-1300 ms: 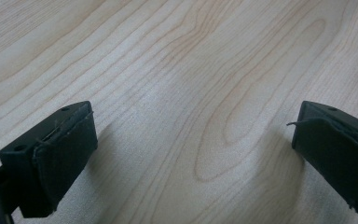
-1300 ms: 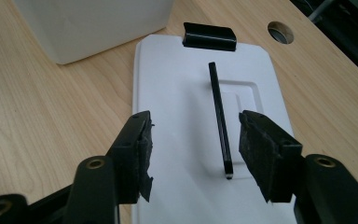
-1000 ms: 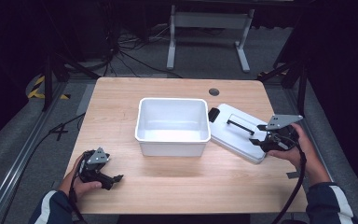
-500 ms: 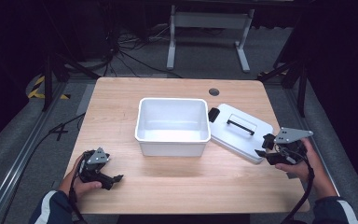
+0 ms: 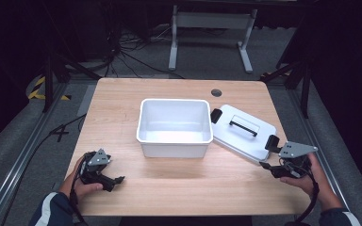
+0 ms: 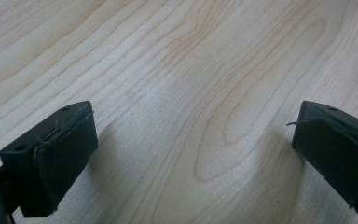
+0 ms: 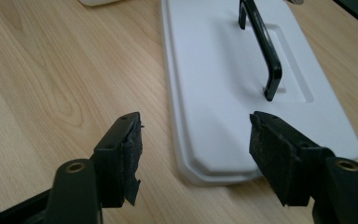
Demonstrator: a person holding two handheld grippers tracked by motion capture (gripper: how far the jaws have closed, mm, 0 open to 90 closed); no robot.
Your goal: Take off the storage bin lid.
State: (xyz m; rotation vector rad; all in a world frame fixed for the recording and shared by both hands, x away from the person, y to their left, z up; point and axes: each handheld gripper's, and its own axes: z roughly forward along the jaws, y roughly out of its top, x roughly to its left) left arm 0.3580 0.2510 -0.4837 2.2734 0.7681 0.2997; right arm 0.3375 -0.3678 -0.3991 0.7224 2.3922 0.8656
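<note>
The right gripper has just been opening its jaws; they stand wide with nothing between them, just off the near end of the white lid. The lid lies flat on the worktop, black handle up, touching the right side of the empty white bin. The left gripper, also open and empty, rests well left of the lid. The lid looks just set down and released; next probably calls for drawing the right gripper clear without nudging it.
</note>
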